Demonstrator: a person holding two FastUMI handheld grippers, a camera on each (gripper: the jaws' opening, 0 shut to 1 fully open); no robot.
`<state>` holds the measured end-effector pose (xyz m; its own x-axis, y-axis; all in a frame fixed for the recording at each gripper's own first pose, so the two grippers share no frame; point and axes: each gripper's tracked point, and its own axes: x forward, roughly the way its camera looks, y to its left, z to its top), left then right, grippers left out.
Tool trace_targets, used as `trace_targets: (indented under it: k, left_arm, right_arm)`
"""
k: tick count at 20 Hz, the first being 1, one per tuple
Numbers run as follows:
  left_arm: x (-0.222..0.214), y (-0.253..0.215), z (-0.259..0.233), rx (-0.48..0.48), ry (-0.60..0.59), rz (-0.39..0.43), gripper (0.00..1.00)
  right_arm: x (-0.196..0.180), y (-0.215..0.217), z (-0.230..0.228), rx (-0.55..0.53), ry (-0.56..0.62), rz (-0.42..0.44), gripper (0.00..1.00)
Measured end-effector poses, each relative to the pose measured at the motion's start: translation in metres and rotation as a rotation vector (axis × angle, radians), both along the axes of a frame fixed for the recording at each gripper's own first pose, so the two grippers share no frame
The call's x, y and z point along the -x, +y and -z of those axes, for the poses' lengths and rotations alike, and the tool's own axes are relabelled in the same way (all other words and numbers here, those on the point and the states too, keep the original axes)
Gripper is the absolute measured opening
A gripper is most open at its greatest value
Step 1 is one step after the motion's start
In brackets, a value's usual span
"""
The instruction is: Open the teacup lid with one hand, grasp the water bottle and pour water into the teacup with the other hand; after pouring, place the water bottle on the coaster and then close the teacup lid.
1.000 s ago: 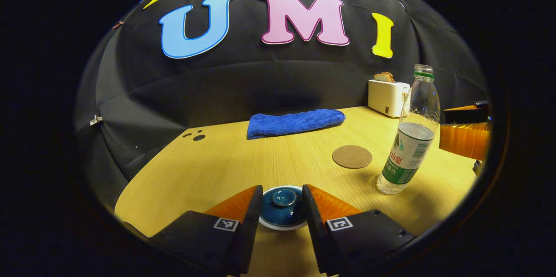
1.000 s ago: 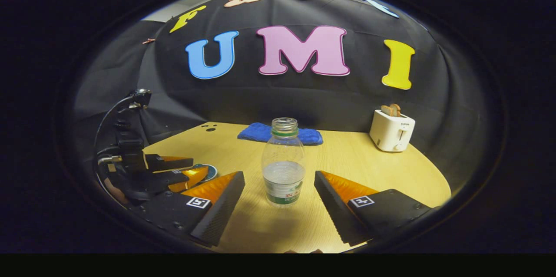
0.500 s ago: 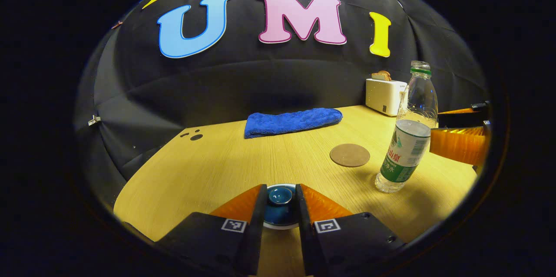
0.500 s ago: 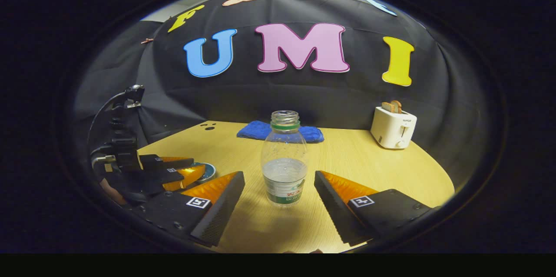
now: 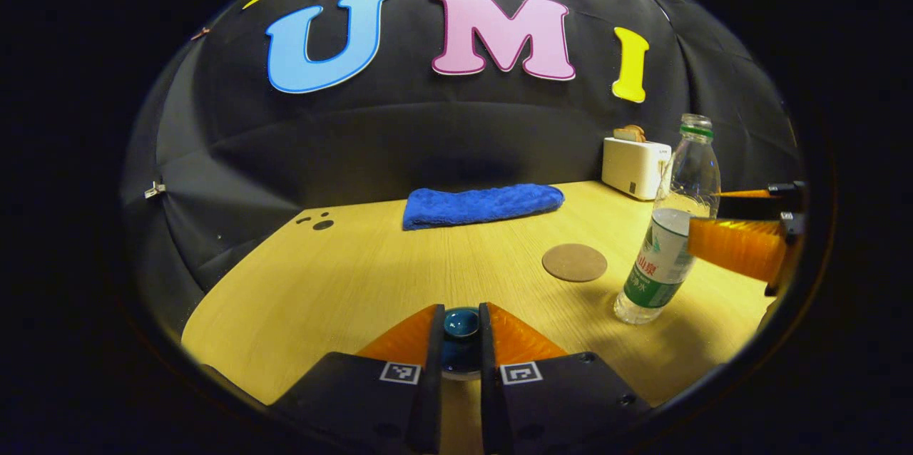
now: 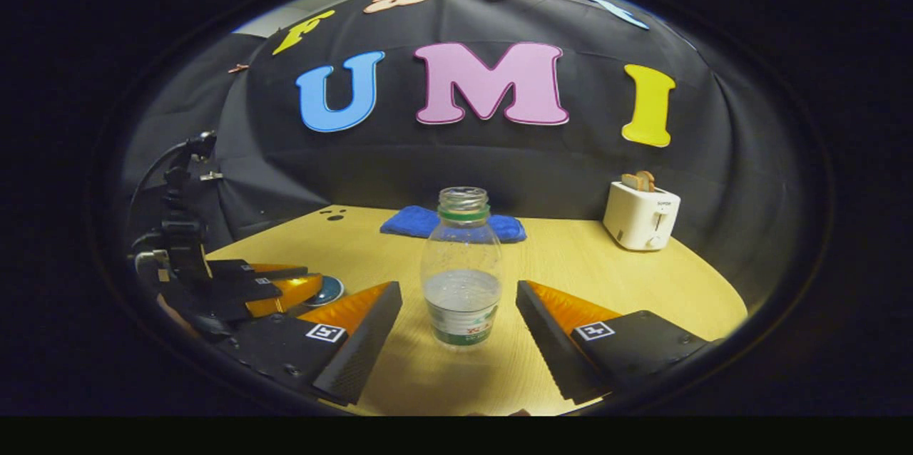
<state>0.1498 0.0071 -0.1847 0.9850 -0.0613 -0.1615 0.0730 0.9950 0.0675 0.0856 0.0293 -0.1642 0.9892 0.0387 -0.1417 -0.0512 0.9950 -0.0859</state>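
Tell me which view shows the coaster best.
Left gripper view: the round brown coaster lies in plain sight on the table, between the blue towel and the water bottle. I can't make it out in the right gripper view.

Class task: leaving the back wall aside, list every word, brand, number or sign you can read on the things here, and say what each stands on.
Bottle label: print present, too small and blurred to read.
Toaster front: a tiny mark, too small to read.
Left gripper, right gripper: square black-and-white code tags, no words.
Lid, coaster, towel: no text.
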Motion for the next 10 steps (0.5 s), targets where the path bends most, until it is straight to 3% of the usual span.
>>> trace_targets:
  k: [10]
  left_arm:
    - [0.011,0.016,-0.024,0.016,-0.025,-0.022,0.29]
  right_arm:
    - [-0.029,-0.012,0.017,-0.049,0.002,0.092,1.00]
